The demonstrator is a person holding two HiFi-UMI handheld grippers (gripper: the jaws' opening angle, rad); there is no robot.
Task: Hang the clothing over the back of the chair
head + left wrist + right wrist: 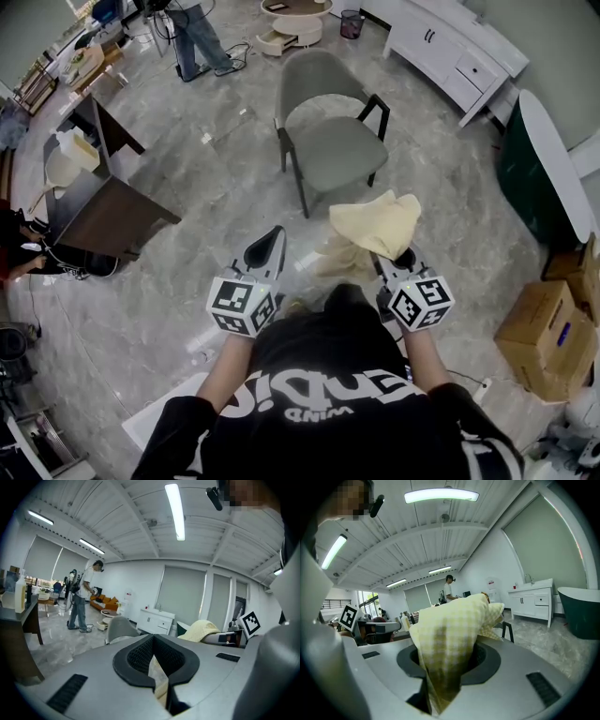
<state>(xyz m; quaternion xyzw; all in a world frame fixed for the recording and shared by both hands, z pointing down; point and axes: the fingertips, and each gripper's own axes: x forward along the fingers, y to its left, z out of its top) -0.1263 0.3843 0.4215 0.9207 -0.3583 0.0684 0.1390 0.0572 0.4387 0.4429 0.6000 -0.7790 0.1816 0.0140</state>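
A grey chair point(333, 141) with dark legs stands on the marble floor ahead of me, its curved back on the far side. The pale yellow checked clothing point(375, 223) is bunched up in the air in front of the chair's seat. My right gripper point(398, 261) is shut on it, and the cloth point(450, 639) fills the jaws and rises above them. My left gripper point(274, 239) is level with it to the left. Its jaws stand almost together, with a thin cream strip of the cloth point(158, 679) in the slit. The chair's back point(121, 627) shows beyond them.
A dark desk point(103, 211) stands to the left. Cardboard boxes point(548, 328) sit at the right, with a dark green tub point(539, 169) and a white cabinet point(450, 47) further back. A person point(197, 37) stands at the far left, near a round low table point(295, 19).
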